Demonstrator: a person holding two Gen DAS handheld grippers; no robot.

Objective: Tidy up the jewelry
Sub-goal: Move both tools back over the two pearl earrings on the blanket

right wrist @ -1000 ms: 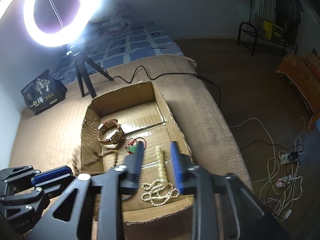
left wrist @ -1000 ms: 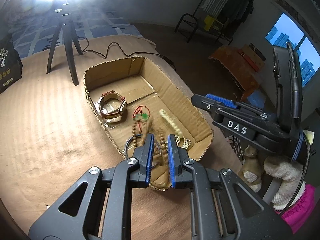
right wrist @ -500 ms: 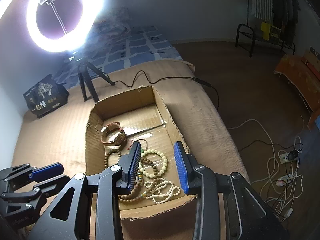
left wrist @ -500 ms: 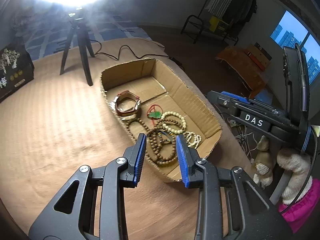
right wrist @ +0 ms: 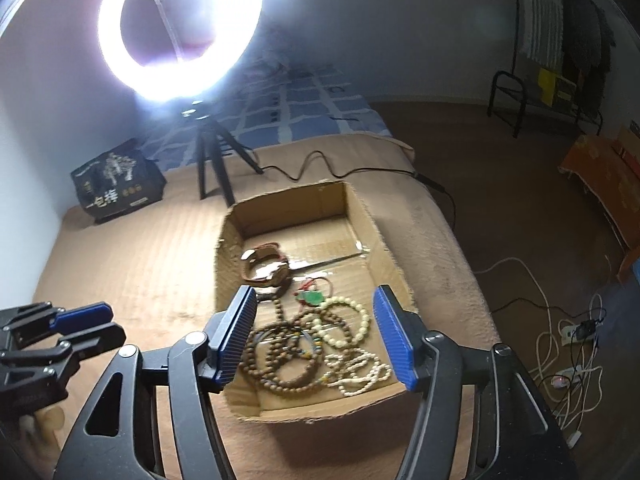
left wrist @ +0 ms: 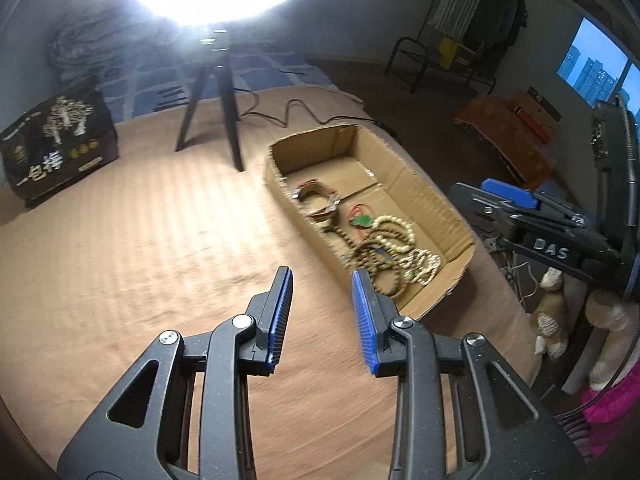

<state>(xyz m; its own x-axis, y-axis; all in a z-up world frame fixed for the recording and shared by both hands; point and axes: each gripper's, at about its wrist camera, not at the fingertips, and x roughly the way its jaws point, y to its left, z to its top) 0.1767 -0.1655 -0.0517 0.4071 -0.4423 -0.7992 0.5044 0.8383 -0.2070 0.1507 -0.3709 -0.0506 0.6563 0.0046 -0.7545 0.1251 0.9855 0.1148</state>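
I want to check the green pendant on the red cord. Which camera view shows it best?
The right wrist view: the green pendant lies near the frame centre, inside the cardboard box, unobstructed. In the left wrist view the pendant is also visible but smaller, off to the right and slightly blurred.

You can read "DAS" on the right gripper (left wrist: pixel 548 249) | Chinese characters "包梅" (partly unclear) on the black bag (left wrist: pixel 56 148).

A home bedroom: tan bedspread (right wrist: pixel 132 264), blue quilt (right wrist: pixel 304 100), clothes rack (right wrist: pixel 560 32), stuffed toys (left wrist: pixel 554 312).
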